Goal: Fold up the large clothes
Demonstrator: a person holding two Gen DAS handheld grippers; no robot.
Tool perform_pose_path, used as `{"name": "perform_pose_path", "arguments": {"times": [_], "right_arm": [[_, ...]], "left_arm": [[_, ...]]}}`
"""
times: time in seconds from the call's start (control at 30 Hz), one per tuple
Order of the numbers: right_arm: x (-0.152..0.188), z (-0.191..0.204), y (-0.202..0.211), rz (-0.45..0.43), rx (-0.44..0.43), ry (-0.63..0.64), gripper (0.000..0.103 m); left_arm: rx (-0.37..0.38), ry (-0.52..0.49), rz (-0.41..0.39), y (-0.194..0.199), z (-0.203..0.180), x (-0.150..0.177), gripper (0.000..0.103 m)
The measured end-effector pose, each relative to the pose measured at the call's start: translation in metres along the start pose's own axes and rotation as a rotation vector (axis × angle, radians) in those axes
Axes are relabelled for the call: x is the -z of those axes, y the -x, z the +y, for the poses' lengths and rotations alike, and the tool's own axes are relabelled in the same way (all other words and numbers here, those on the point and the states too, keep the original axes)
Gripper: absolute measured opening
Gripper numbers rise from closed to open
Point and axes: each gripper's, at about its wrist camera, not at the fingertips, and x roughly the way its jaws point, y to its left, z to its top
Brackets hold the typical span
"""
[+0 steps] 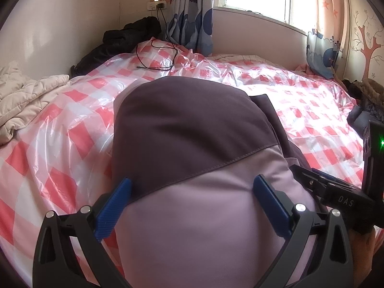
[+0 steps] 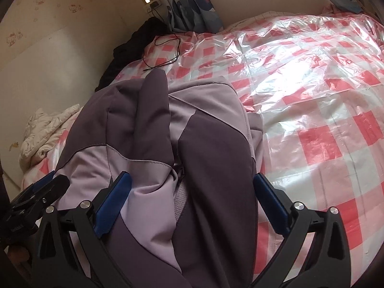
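Left claw hovers wide open over the jacket, blue pads spread to either side of the cloth and pinching nothing. Right claw is gaping too, its pads straddling the near end of the jacket without closing on it.

That jacket, two-tone dark purple and pale lilac, lies on the bed as a narrow padded bundle. Both sides look turned in over the middle: in the right wrist view two dark panels meet along a central seam, and a sleeve lies up along the top. So the lengthwise folds appear done. What seems left is the crosswise fold, near end carried over to the far end, then a flattening press. The bundle is still puffy.

Its long axis runs straight away from both claws, from the near edge of the bed towards the far wall and curtains. Which end is collar and which hem, I cannot tell.

Under it shines the red-checked plastic sheet covering the bed. Beyond, a black cable loops on the plastic, a black garment is heaped in the corner, and a cream quilt sits off to the left.
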Motion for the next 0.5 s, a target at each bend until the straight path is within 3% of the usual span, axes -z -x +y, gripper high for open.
{"name": "perform_pose_path", "arguments": {"times": [0.5], "right_arm": [[-0.005, -0.004, -0.011, 0.01, -0.028, -0.018, 0.097]], "left_arm": [[-0.041, -0.02, -0.006, 0.0, -0.004, 0.002, 0.097]]}}
